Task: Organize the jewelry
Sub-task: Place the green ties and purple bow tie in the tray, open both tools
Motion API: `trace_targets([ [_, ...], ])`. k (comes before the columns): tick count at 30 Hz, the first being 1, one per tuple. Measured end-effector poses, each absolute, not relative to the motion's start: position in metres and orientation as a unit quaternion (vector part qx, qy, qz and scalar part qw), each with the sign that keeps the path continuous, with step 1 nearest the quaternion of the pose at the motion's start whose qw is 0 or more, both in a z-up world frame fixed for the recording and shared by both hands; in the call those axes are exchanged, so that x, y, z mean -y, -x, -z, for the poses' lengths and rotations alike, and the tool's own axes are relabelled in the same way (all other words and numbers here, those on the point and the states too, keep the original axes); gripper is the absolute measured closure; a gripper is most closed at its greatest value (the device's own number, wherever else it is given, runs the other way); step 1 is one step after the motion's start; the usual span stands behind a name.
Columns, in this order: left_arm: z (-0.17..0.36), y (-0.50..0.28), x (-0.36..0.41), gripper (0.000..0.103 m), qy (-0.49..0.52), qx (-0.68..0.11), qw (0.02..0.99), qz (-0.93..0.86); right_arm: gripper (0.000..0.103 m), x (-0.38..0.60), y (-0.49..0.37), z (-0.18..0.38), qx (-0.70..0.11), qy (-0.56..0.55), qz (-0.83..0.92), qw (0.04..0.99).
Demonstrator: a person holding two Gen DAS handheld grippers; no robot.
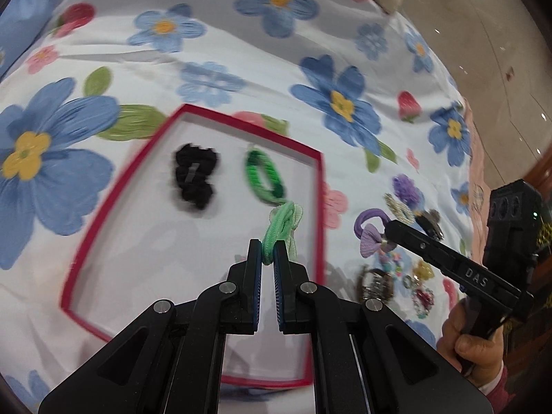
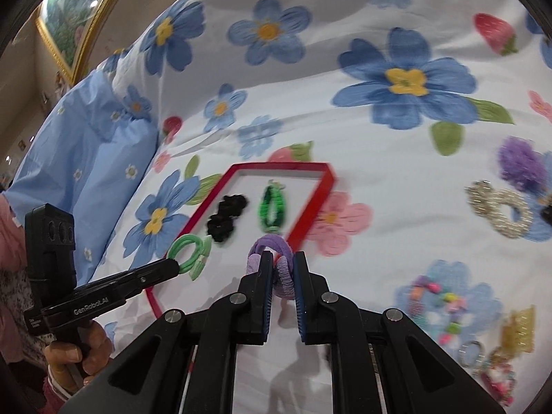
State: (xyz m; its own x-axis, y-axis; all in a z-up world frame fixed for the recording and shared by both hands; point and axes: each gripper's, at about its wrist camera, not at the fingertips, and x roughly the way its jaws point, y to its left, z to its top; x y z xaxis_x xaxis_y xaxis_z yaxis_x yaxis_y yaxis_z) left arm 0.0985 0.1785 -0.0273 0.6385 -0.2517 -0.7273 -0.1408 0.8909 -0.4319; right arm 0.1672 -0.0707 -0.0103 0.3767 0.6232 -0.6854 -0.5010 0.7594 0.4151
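We hold both grippers' fingers clamped — left gripper (image 1: 268, 253) on the light green hair tie (image 1: 283, 224), right gripper (image 2: 283, 265) on the purple hair tie (image 2: 276, 262) — and should release only low inside the red tray (image 1: 319, 172).

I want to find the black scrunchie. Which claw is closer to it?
The left claw. It hangs over the red tray where the black scrunchie lies, holding a light green hair tie. The right claw is by the tray's outer edge, gripping a purple hair tie.
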Motion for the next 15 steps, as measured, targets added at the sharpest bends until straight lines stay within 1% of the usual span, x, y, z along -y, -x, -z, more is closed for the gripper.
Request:
trace_targets([
  [8, 0.052, -0.106, -0.220, 0.097, 0.257, -0.441, 0.860, -0.001, 0.092, 0.007, -0.176, 0.026, -0.459, -0.034, -0.365, 0.809],
  [15, 0.074, -0.121, -0.232, 0.097, 0.265, -0.463, 0.846, -0.011, 0.091, -0.023, -0.189, 0.047, -0.480, -0.002, -0.360, 0.800],
])
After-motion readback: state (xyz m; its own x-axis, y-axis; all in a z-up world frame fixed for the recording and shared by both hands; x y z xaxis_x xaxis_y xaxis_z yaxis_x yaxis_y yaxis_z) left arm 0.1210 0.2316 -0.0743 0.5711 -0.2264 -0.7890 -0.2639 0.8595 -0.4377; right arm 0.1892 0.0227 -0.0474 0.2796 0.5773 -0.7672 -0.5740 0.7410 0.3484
